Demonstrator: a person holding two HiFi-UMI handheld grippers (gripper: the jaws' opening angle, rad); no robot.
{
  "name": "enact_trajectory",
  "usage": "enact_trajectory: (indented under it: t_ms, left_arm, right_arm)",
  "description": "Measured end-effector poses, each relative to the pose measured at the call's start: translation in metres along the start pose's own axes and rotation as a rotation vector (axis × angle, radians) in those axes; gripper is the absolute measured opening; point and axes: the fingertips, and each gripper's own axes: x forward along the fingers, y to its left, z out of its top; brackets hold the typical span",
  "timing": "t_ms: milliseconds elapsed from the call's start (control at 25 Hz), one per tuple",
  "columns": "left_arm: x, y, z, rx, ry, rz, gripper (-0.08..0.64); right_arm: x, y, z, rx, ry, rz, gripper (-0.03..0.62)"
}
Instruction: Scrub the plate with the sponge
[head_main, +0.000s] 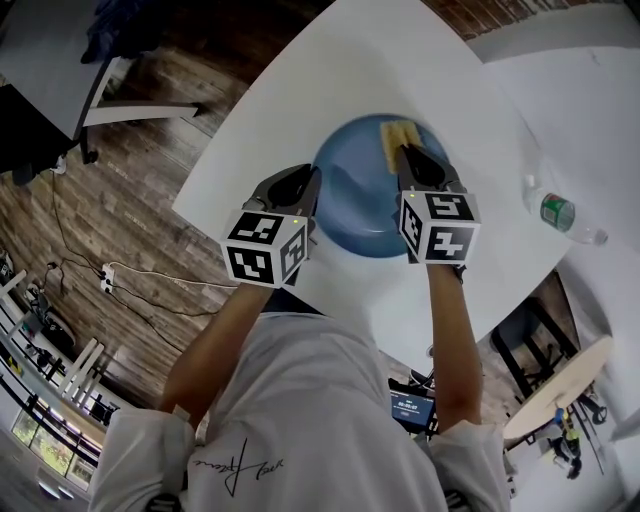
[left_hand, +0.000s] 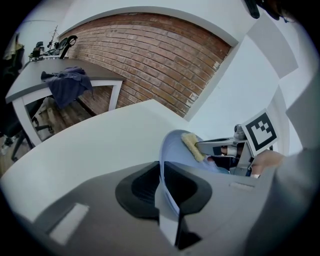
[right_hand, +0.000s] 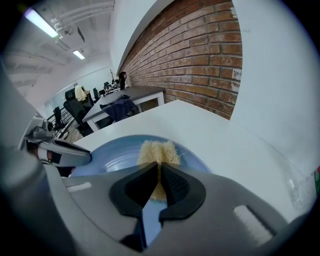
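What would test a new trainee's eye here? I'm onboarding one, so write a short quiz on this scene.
1. True or false: the left gripper is shut on the plate's rim.
2. The right gripper holds: A) sponge B) brush C) fork.
3. What lies on the table to the right of the plate in the head view?
Key: 1 true; 2 A; 3 a bottle.
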Motion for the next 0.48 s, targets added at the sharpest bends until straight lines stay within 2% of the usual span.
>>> enact_trajectory:
  t_ms: [480]
  left_arm:
    - [0.001, 0.001, 0.001, -0.019, -0.005, 0.006, 0.041]
  right_arm:
    - [0.006, 0.019, 0.006, -0.058, 0.007, 0.014, 0.029]
